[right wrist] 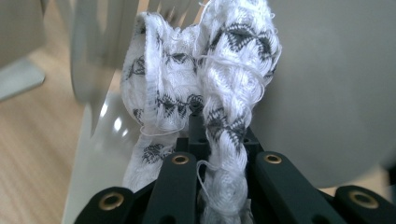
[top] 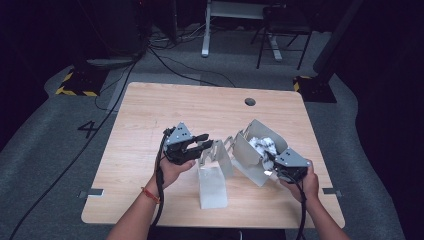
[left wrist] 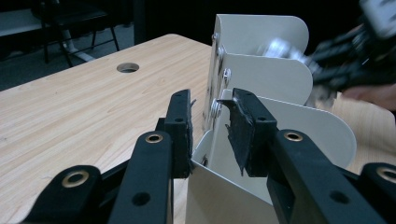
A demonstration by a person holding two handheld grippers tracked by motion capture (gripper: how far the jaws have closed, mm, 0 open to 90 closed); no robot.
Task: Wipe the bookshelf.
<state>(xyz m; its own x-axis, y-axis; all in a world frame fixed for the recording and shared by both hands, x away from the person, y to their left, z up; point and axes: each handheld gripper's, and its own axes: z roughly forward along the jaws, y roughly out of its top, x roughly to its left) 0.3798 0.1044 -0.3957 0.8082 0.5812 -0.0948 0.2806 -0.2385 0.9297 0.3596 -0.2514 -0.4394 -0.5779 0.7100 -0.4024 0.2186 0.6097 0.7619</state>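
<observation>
Table (top: 150,115) | left tool (left wrist: 210,135) apart astride rack plate (left wrist: 280,126) | right tool (right wrist: 210,186) clamps cloth (right wrist: 205,79)

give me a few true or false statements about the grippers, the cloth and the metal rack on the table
1. The right gripper is shut on the white patterned cloth. True.
2. The left gripper holds the cloth. False: only the edge of a divider of the metal rack stands between its jaws.
3. The rack lies on the floor. False: it sits on the wooden table.
4. The cloth is white with dark markings. True.
5. The table has a round hole near its far edge. True.
</observation>
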